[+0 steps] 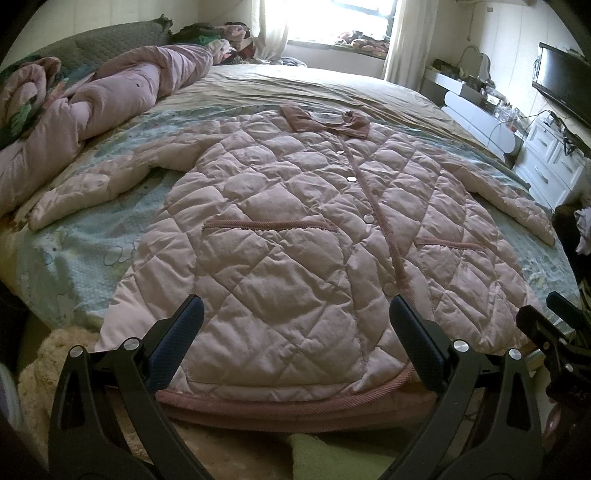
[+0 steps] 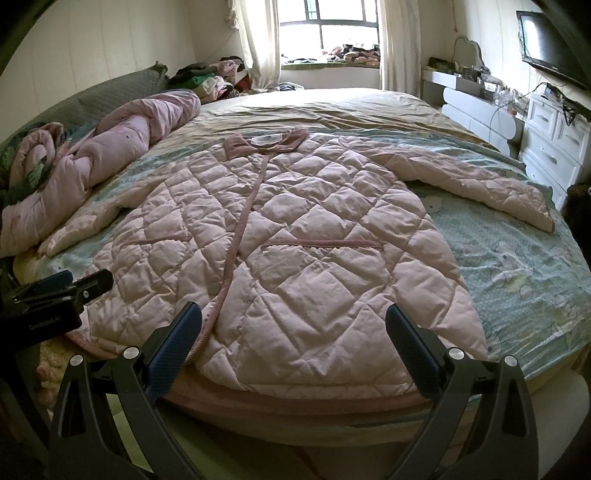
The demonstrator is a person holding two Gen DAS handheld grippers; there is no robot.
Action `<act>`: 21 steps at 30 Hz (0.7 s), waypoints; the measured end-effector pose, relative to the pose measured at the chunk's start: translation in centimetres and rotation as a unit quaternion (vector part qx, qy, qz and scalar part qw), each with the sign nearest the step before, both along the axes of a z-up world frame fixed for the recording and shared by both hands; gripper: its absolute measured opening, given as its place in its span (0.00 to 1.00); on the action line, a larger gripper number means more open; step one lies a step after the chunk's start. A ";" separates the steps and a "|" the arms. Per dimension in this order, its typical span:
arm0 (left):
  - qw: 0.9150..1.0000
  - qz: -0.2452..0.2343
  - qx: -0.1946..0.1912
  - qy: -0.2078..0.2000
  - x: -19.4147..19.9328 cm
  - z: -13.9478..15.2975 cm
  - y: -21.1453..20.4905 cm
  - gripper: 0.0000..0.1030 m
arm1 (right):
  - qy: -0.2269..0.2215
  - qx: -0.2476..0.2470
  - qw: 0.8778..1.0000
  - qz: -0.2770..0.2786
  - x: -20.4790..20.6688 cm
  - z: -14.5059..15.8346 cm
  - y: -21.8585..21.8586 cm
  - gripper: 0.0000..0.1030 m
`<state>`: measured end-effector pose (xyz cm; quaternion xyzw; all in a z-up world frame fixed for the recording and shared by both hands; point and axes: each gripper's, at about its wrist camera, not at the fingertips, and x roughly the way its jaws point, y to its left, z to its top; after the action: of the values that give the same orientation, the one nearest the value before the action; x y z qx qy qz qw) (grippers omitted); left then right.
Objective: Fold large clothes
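A large pink quilted coat (image 1: 295, 229) lies flat and face up on the bed, collar (image 1: 325, 120) far, hem near, both sleeves spread out. It also shows in the right wrist view (image 2: 288, 236). My left gripper (image 1: 295, 314) is open and empty, hovering over the left part of the hem. My right gripper (image 2: 293, 321) is open and empty over the right part of the hem. The right gripper's body (image 1: 554, 332) shows at the right edge of the left wrist view; the left gripper's body (image 2: 55, 291) shows at the left edge of the right wrist view.
A rolled pink duvet (image 1: 92, 99) lies along the bed's left side. The light blue patterned sheet (image 2: 517, 258) covers the bed. White drawers (image 2: 554, 140) and a wall TV (image 2: 554, 44) stand at the right. A clothes pile (image 2: 210, 77) and a window (image 2: 328, 33) are at the far end.
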<state>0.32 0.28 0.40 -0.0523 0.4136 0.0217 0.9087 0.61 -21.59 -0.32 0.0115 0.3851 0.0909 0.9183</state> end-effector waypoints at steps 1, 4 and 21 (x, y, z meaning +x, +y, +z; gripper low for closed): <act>1.000 0.000 0.001 0.000 0.0 0.0 0.0 0.91 | 0.000 0.000 1.000 0.000 0.0 0.0 0.0 0.96; 1.000 -0.001 0.001 0.000 0.0 0.0 0.0 0.91 | 0.001 0.000 1.000 0.000 0.0 0.0 0.0 0.96; 1.000 0.003 0.004 0.001 0.2 -0.1 0.1 0.91 | 0.011 0.009 1.000 0.010 1.1 -0.7 0.5 0.96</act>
<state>0.50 0.39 0.28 -0.0501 0.4143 0.0256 0.9084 1.67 -21.13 -1.03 0.0169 0.3945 0.1031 0.9129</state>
